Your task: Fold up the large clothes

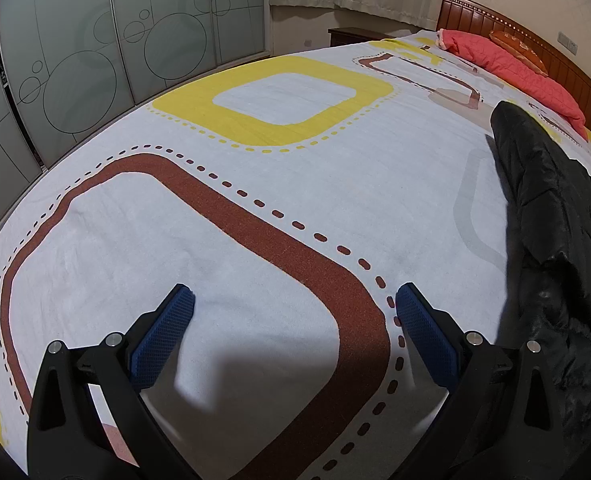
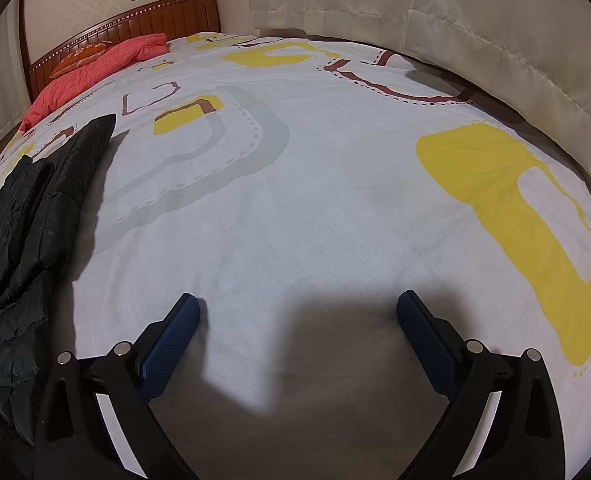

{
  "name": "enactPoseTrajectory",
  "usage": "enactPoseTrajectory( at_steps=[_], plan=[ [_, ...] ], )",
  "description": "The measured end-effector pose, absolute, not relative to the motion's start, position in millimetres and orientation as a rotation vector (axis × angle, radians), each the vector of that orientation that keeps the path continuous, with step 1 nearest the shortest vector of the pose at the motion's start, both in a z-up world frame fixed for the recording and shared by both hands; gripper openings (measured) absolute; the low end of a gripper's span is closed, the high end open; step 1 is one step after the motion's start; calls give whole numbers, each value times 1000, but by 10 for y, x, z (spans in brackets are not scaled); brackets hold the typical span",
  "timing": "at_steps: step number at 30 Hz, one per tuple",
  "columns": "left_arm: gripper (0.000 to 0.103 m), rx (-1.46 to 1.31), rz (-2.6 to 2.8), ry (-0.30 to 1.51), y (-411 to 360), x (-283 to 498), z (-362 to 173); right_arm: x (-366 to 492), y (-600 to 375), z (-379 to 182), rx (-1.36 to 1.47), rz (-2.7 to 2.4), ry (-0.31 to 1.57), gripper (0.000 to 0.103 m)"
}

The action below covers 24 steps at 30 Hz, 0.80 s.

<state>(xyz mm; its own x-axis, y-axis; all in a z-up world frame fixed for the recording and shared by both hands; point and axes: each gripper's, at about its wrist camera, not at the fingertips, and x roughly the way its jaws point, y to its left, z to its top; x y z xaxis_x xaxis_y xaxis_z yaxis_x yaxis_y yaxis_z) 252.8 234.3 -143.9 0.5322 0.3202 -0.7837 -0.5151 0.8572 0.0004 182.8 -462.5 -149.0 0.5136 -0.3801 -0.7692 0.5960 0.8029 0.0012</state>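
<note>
A black quilted jacket (image 1: 551, 216) lies stretched along the right side of the left wrist view, its far end toward the headboard. The same jacket (image 2: 35, 208) fills the left edge of the right wrist view. My left gripper (image 1: 295, 300) hovers open over the bed sheet, left of the jacket, with nothing between its blue pads (image 1: 167, 328). My right gripper (image 2: 299, 304) is also open and empty, over bare sheet to the right of the jacket. Neither gripper touches the garment.
The bed sheet (image 1: 279, 208) is white with yellow, brown and grey squares. A pink quilt (image 1: 511, 64) and an orange pillow (image 1: 519, 46) lie by the wooden headboard (image 2: 155, 12). Frosted wardrobe doors (image 1: 95, 52) stand beyond the bed, curtains (image 2: 415, 4) along another side.
</note>
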Motion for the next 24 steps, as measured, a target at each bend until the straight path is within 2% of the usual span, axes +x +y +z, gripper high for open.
enactPoseTrajectory(
  at_steps=[24],
  plan=[
    [101, -242, 505, 876, 2323, 2499, -1435, 1829, -4634, -1492, 280, -597, 845, 98]
  ],
)
